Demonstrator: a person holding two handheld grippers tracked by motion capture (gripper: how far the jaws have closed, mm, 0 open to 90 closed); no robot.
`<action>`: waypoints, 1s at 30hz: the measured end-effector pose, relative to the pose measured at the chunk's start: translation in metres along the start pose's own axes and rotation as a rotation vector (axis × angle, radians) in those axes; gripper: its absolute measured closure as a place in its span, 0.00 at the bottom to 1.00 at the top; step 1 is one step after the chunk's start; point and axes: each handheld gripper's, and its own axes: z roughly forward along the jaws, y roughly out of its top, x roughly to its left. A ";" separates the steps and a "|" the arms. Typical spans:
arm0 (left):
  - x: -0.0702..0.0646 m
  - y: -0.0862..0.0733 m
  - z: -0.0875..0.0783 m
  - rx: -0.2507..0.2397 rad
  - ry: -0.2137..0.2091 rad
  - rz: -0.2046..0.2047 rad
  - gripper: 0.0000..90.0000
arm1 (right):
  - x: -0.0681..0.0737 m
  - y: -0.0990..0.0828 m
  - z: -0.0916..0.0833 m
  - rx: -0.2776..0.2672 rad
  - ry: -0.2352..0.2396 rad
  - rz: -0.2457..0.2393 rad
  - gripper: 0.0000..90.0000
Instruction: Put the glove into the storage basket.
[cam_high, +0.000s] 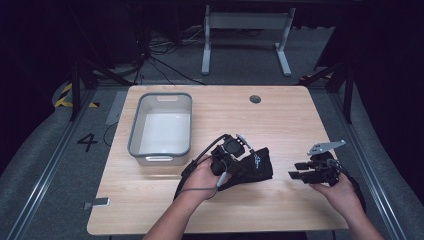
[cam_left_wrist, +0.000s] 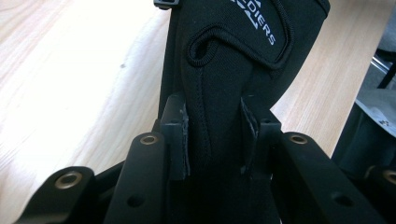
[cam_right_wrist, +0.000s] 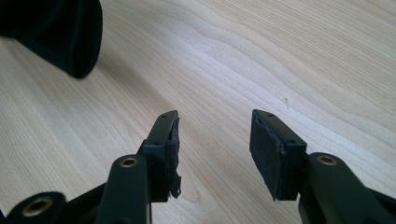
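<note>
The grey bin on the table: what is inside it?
The grey bin shows a bare white bottom in the high view, with nothing in it. Its near wall hides a thin strip of the floor.

Bin (cam_high: 161, 127) left of pouch (cam_high: 252, 167)

High view: above the table's (cam_high: 280, 200) near edge, looking forward and down.
Gripper views: close, low over the tabletop.
Shared: black pouch (cam_high: 255, 167).
</note>
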 end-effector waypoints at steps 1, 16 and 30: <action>0.001 -0.003 -0.006 -0.001 0.009 -0.007 0.74 | 0.000 0.001 0.001 0.002 0.002 -0.005 0.59; 0.026 -0.021 -0.056 -0.073 0.054 -0.123 0.74 | 0.004 0.014 0.011 0.007 0.021 -0.024 0.60; 0.060 -0.027 -0.083 -0.105 0.113 -0.222 0.74 | 0.006 0.017 0.019 0.016 0.039 -0.027 0.60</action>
